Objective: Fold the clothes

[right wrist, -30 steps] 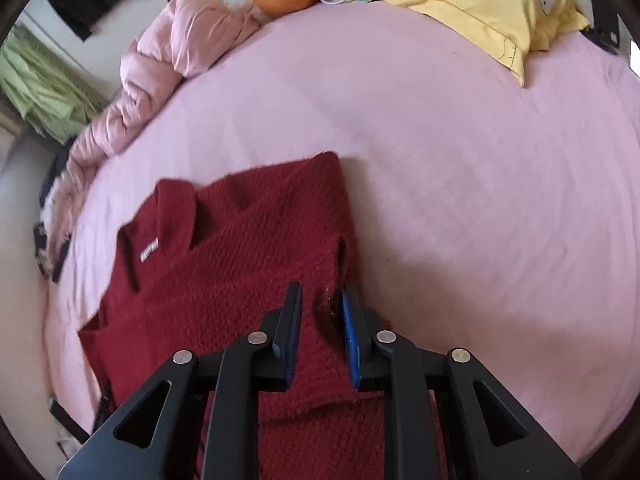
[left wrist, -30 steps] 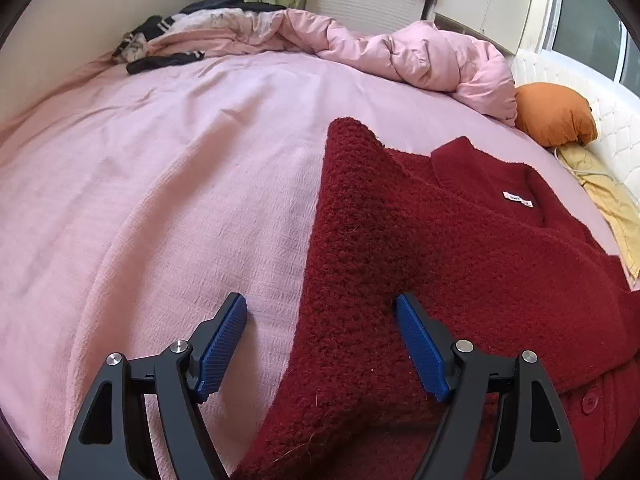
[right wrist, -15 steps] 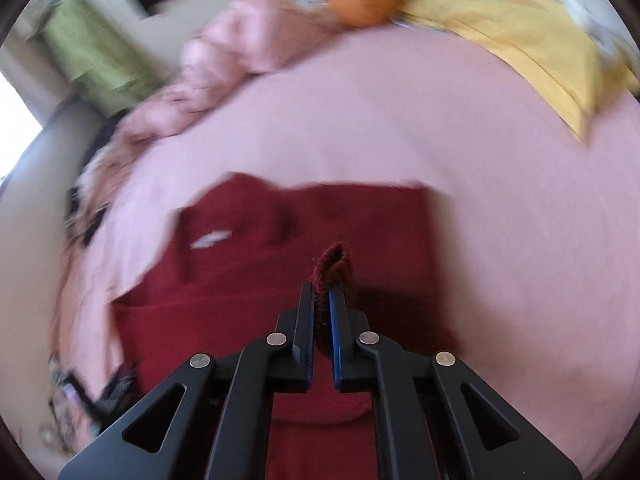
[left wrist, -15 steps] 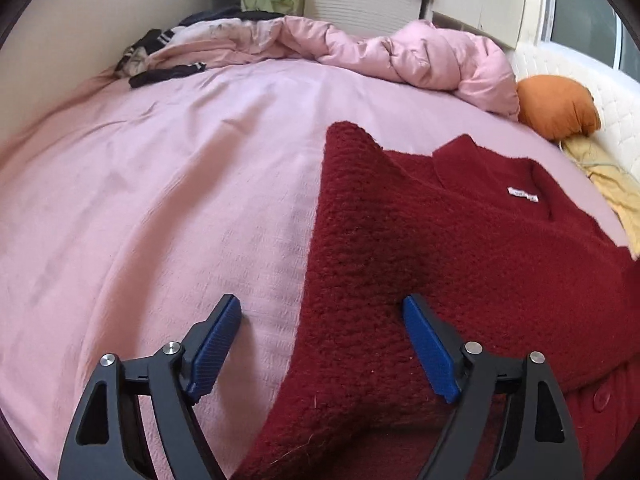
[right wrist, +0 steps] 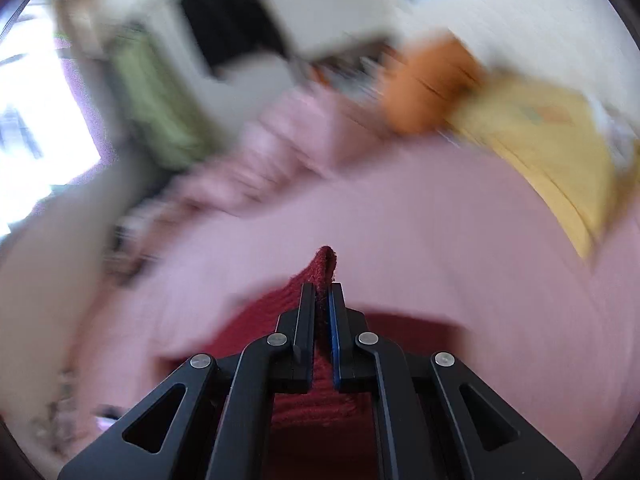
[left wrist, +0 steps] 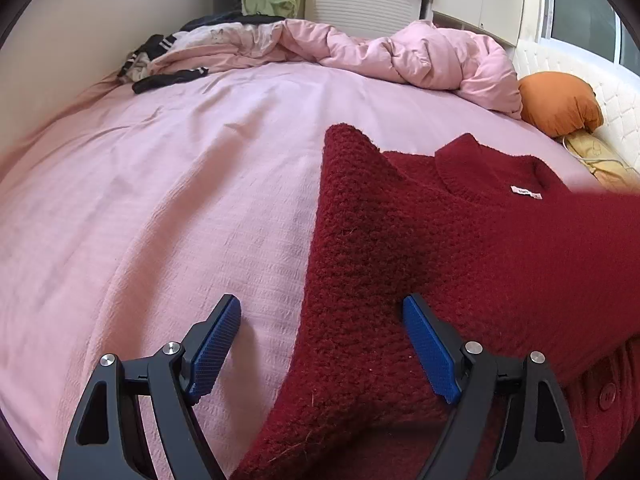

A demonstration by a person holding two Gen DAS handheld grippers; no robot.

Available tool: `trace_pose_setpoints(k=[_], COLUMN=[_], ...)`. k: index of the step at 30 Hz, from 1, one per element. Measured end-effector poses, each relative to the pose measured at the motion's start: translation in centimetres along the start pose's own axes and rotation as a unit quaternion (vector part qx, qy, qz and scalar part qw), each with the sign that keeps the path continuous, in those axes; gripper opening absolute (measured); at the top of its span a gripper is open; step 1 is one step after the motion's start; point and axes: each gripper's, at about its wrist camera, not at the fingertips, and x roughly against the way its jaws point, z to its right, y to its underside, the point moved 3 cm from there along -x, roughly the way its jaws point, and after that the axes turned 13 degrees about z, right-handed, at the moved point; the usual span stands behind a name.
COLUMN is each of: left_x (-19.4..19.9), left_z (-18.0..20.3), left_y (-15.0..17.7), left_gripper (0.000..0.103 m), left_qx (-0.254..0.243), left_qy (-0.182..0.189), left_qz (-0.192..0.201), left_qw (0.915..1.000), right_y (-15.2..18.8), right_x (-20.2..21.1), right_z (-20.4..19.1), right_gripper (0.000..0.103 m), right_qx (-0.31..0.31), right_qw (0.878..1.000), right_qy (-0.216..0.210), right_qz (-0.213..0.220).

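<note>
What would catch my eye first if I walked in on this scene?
The dark red knit sweater spread on the pink bedsheet stands out. The right gripper is pinching a fold of it, lifted, while the left gripper sits open over its near edge. An orange cushion lies by the headboard.

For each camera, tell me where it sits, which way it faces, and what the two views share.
Left wrist: sits on the left hand-held gripper, low over the pink bed sheet, facing the dark red knitted sweater; its open blue-padded fingers show.
Right wrist: sits on the right hand-held gripper, facing across the bed, blurred; its fingers, shut on a sweater fold, show.
Shared: sweater, sheet, round orange cushion.
</note>
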Motion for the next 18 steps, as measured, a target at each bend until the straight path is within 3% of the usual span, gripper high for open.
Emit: trace_pose_setpoints(k=[4,9,11,13,14,16,17,18], left_x=[0.0,0.3,1.8,4.3,5.4,5.9,5.3,4.2], left_z=[0.0,0.2,0.4,0.8,1.4,3.8,5.8,6.8], left_y=[0.0,-0.3,-1.6,-3.7,-5.0,-6.9,-7.6,-7.2], left_gripper=[0.084,0.083,0.074,0.074,0.075,0.078,0.078,0.079], left_qx=[-0.003,-0.007,-0.007,0.006,0.011,0.008,-0.001,-0.021], left_qy=[-0.002,-0.002,-0.004,0.005,0.022,0.083,0.142,0.147], left_qz=[0.000,0.001,0.031,0.093,0.119,0.118,0.095,0.077], left_qw=[1.0000,1.0000,0.9995,0.9957,0.9926,0.9895,0.9853,0.9859], right_y=[7.7,9.2,8.7,8.2,7.9,7.4,7.1,6.8], right_x=[-6.6,-6.9,-6.6,-6.4,-6.2,-5.9,-5.8,-5.7], right_z=[10.1,11.3,10.6,10.0,9.6,9.0,8.6,8.3], right_gripper=[0.006,0.006,0.006,0.006,0.006,0.006,0.006,0.006], right_qx=[-0.064,-0.069,-0.067,-0.065,-0.064,-0.062,-0.061,-0.060], right_qw=[0.987,0.989,0.990,0.992,0.992,0.994,0.994,0.995], right_qy=[0.100,0.088,0.077,0.065,0.059,0.047,0.041,0.035], right_qz=[-0.111,-0.098,-0.094,-0.089,-0.086,-0.082,-0.079,-0.077])
